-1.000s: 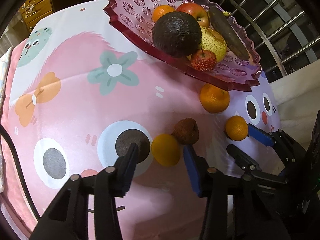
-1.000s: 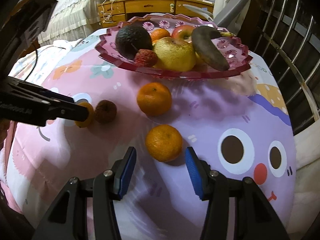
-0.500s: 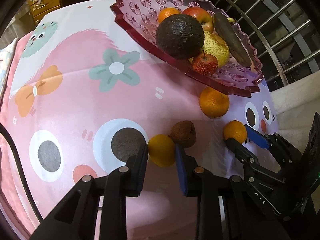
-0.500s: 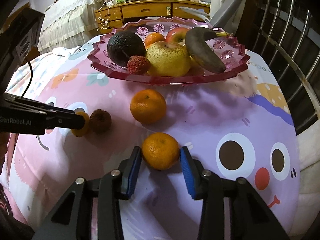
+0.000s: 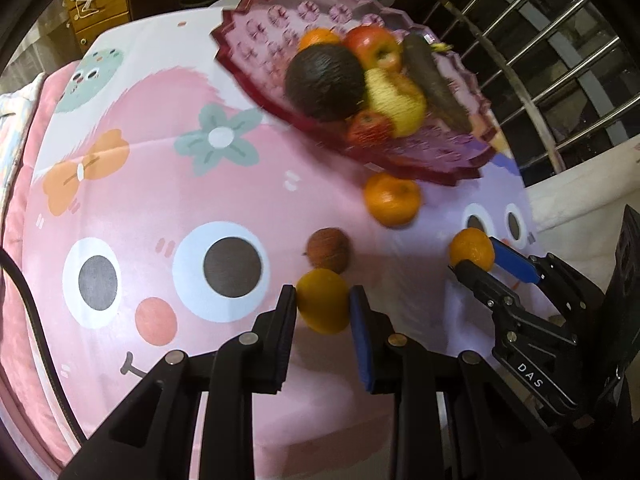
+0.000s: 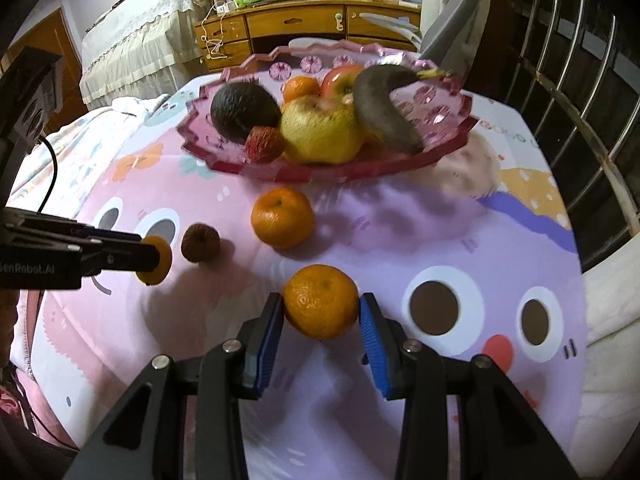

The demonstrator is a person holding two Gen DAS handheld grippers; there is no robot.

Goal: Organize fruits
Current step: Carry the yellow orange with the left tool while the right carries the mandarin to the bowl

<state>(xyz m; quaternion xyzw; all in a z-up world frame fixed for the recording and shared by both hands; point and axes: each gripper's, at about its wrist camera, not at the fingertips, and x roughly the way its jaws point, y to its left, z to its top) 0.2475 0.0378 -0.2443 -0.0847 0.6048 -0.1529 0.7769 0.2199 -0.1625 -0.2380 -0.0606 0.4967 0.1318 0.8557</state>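
A second ago both pairs of fingers were spread wide around their fruits; now they have been closed in. The left gripper [image 5: 323, 305] is pinched on the small yellow-orange fruit [image 5: 322, 301], and the right gripper [image 6: 321, 312] is pinched on the orange [image 6: 321, 301], with a blue pad pressed to each side of it. In the right wrist view a shadow is seen under each held fruit, so both seem to have been lifted a little off the bench [image 6: 400, 240], though this cannot be told for sure. Two fruits are left lying on the cartoon cloth: a brown lychee [image 6: 200, 242] just beside the left gripper's fruit, and another orange [image 6: 282, 217] near the front edge of the pink tray [image 6: 460, 136]. The tray is already filled with an avocado [image 6: 243, 110], a yellow pear [image 6: 320, 130], a red lychee [image 6: 265, 144], an apple, a small orange and a dark banana [image 6: 380, 108]. So both picks look done, and the held fruits can probably be carried to the tray next. Care may be needed, because round fruit can slip or roll.
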